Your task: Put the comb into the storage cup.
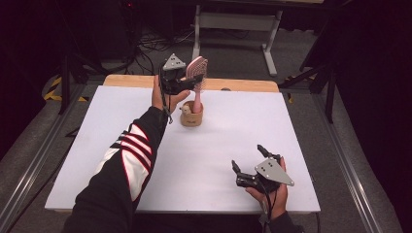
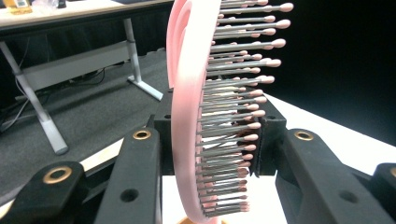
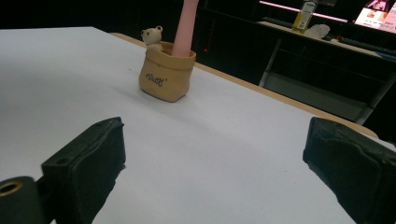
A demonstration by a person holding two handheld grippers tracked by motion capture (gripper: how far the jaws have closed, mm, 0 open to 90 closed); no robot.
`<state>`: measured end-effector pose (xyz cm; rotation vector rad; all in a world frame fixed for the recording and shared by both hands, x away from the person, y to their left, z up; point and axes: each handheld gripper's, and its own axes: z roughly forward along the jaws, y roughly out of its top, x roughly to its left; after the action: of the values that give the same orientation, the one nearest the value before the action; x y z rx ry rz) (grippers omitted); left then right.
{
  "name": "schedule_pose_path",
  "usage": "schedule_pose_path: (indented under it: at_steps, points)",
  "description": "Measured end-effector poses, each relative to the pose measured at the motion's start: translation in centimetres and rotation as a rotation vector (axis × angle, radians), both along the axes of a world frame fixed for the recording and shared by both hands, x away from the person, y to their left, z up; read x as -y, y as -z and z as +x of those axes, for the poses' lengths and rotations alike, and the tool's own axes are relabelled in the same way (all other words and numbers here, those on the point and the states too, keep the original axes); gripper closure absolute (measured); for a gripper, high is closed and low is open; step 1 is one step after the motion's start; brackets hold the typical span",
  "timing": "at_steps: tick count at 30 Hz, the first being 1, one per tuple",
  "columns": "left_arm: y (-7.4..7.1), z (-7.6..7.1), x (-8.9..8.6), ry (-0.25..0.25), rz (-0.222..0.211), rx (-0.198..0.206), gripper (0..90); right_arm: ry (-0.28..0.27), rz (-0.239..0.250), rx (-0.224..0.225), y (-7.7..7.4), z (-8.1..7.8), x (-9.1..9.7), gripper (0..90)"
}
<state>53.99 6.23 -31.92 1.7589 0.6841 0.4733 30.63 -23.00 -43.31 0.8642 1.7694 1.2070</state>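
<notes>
We see the pink hairbrush point(image 1: 197, 73) standing handle-down in the tan holder point(image 1: 191, 117) near the tabletop's point(image 1: 97, 145) far edge. It looks light and stiff, its bristles springy, so the head's solid rim gives the surest hold. Our left gripper point(image 1: 187, 83) pinches that head; our right gripper point(image 1: 248, 164) rests spread near the near right corner. The holder's small lettering is unreadable.

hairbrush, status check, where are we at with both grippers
Left gripper shut on pink hairbrush, handle down in tan holder. Right gripper open, idle over the white table, nothing between its fingers. Nothing in the way.
</notes>
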Motion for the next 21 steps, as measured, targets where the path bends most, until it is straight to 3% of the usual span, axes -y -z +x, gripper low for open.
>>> schedule_pose_path:
  at_steps: [21]
  points:
    - [3.4,0.4,-0.6,-0.015,-0.049,-0.063,63.5,0.009,-0.001,0.006,-0.1,0.1,0.2,6.5]
